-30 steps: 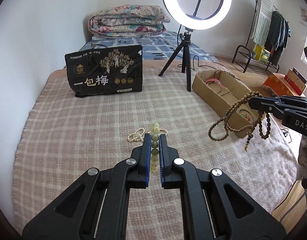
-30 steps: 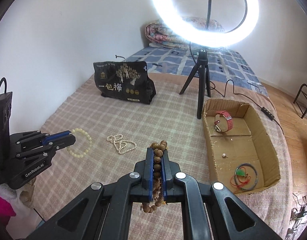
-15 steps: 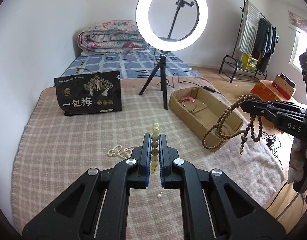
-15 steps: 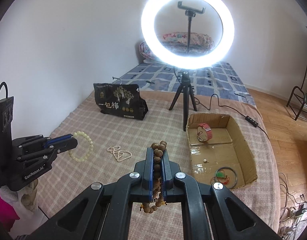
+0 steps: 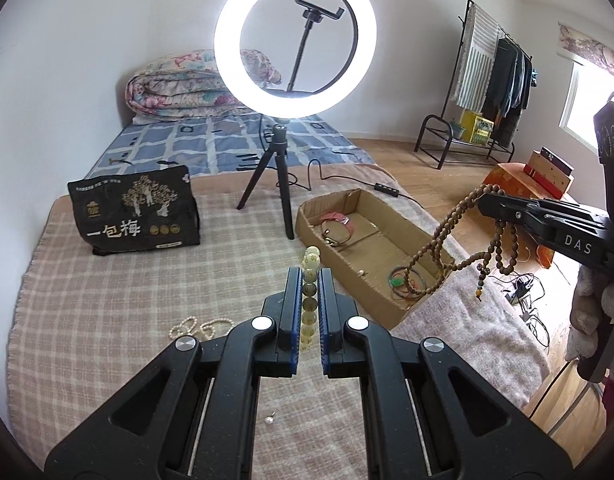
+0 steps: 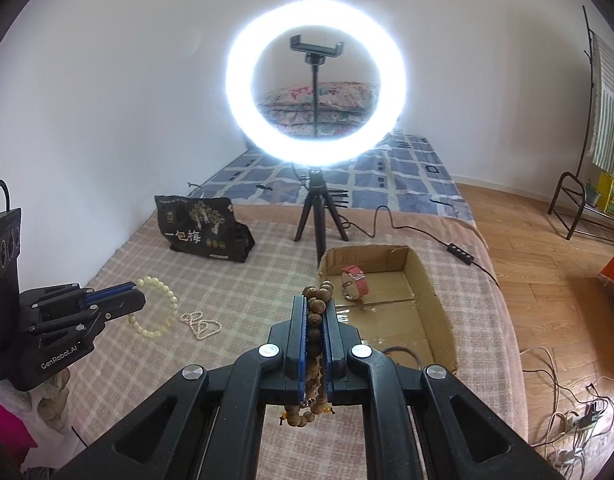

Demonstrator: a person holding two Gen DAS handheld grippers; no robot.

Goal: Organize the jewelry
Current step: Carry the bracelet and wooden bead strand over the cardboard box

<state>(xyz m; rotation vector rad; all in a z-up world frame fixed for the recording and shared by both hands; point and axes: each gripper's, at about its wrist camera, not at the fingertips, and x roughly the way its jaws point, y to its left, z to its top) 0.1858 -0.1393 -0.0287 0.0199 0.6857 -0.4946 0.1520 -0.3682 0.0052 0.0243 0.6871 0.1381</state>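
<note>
jewelry is split between two claws and the bed; the left claw is clamped on a pale yellow-green bead bracelet, which in the right wrist view hangs as an open loop above the checked blanket; the right claw is closed tight on a long brown wooden bead strand, whose loops dangle from its tip in the left wrist view over the near corner of the cardboard box; both claws are held up off the bed; a white pearl strand lies loose on the blanket near the left claw, and one small pearl-like piece lies apart, closer to the camera; inside the box sit a pink-strapped watch, a tangle of thin red and green rings and a tiny pale bead; behind the box stands a lit ring light on a small tripod; a black printed bag stands to the left of it; a folded floral quilt lies at the far wall; a clothes rack stands off to the right on the wooden floor.
</note>
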